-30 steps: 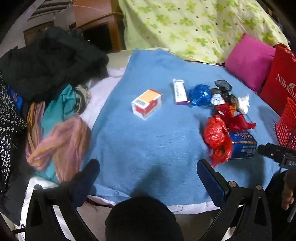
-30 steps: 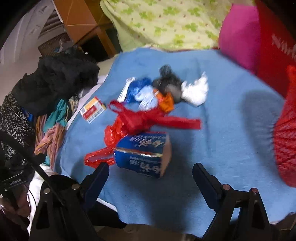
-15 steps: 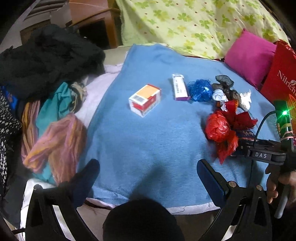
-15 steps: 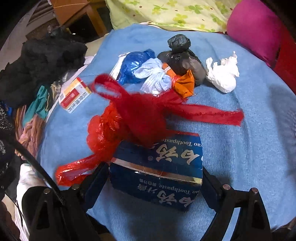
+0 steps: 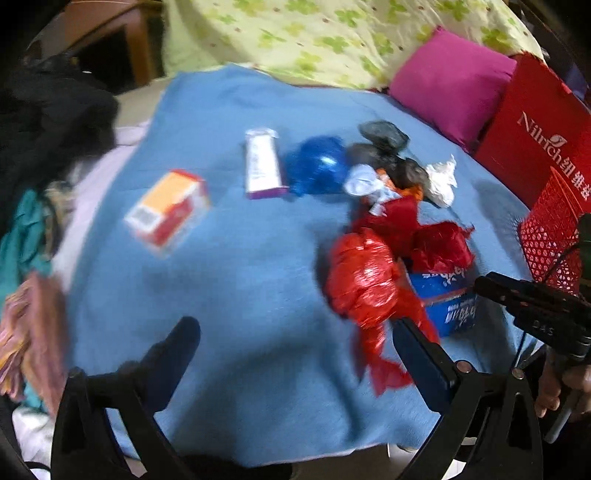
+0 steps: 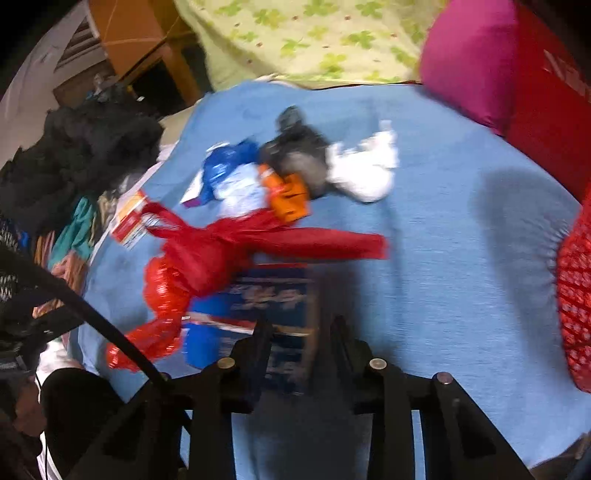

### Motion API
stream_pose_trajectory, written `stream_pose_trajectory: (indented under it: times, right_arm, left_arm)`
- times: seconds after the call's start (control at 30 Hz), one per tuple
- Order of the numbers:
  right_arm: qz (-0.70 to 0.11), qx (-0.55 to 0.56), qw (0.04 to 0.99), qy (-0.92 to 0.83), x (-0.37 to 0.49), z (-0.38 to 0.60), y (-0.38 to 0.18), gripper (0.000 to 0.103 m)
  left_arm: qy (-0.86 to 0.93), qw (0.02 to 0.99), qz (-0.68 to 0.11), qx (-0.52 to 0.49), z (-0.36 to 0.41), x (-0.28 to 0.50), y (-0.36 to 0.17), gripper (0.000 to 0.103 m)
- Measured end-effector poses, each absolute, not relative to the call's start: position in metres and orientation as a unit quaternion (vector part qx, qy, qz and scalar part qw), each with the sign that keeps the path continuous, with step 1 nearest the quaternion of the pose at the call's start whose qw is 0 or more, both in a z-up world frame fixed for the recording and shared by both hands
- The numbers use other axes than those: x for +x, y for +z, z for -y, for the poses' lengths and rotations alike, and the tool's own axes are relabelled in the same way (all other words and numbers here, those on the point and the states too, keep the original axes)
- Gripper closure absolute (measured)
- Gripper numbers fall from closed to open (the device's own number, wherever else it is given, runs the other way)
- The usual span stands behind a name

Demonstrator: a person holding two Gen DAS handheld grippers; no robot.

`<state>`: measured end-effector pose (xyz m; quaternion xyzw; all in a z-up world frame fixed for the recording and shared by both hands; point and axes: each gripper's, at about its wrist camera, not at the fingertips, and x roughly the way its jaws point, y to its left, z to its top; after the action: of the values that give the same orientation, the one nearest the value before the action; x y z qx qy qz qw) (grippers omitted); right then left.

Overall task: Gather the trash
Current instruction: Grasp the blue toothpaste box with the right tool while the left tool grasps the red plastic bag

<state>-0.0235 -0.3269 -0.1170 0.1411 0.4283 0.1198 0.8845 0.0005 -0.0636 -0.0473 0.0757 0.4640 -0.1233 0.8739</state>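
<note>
A blue toothpaste box (image 6: 273, 295) lies on the blue blanket (image 6: 424, 229) with a red plastic bag (image 6: 195, 258) draped over its far end. My right gripper (image 6: 299, 328) is closing its jaws on the box, and both pads press its sides. In the left wrist view the same box (image 5: 447, 295) and red bag (image 5: 362, 280) lie at the right. My left gripper (image 5: 295, 347) is open above bare blanket, nothing between its fingers. Farther back lie an orange-and-white box (image 5: 166, 210), a white-and-purple carton (image 5: 262, 162), a blue bag (image 5: 317, 166), black bags (image 5: 384, 136) and a white tissue (image 5: 441, 181).
A red mesh basket (image 5: 550, 232) and a red paper bag (image 5: 535, 133) stand at the right edge, beside a pink pillow (image 5: 450, 81). Piled clothes (image 5: 44, 129) lie along the left. A green flowered quilt (image 5: 332, 33) lies behind the blanket.
My right gripper came down over the toothpaste box and its jaws drew in from wide open onto it. My left gripper moved forward and lower toward the trash.
</note>
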Motion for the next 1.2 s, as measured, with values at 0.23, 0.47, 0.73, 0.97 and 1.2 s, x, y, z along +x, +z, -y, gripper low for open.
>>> stream_pose_trajectory:
  times: [0.23,0.47,0.73,0.97,1.2]
  right_arm:
    - [-0.423,0.197,0.874,0.138,-0.028,0.36,-0.117,0.065]
    - [-0.363,0.19,0.884,0.227,-0.03,0.344,-0.09,0.017]
    - [-0.417,0.083,0.851,0.308,0.029,0.295,-0.1,0.017]
    - [-0.437,0.063,0.807,0.393,0.047,0.275,-0.11,0.017]
    - [-0.43,-0.072,0.826,0.357,0.001,0.242,-0.117,0.017]
  left_arm:
    - [-0.174,0.834,-0.521,0.046,0.091,0.042,-0.082,0.056]
    - [-0.178,0.833,-0.522,0.034,0.081,0.042,-0.082,0.071]
    - [-0.174,0.843,-0.507,0.042,0.041,0.015,-0.052,0.071]
    - [-0.152,0.849,-0.502,0.055,0.019,-0.009,-0.042,0.071]
    - [-0.132,0.857,-0.496,0.043,0.008,-0.019,-0.035,0.071]
